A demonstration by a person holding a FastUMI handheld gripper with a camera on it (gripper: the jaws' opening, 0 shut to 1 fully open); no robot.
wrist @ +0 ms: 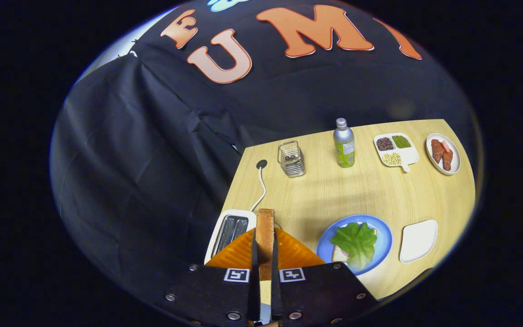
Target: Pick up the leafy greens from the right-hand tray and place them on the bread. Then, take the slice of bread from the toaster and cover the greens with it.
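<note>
My gripper is shut on a slice of bread, held edge-on and upright between the two fingers, lifted above the table. The white toaster lies just left of the fingers, its two slots showing dark. To the right of the fingers a blue plate holds a slice of bread with the leafy greens lying on top of it. A white tray sits right of the plate with nothing on it.
At the far side of the wooden table stand a metal rack, a silver bottle, a divided dish of beans and a plate of sausages. The toaster's white cord runs to a hole.
</note>
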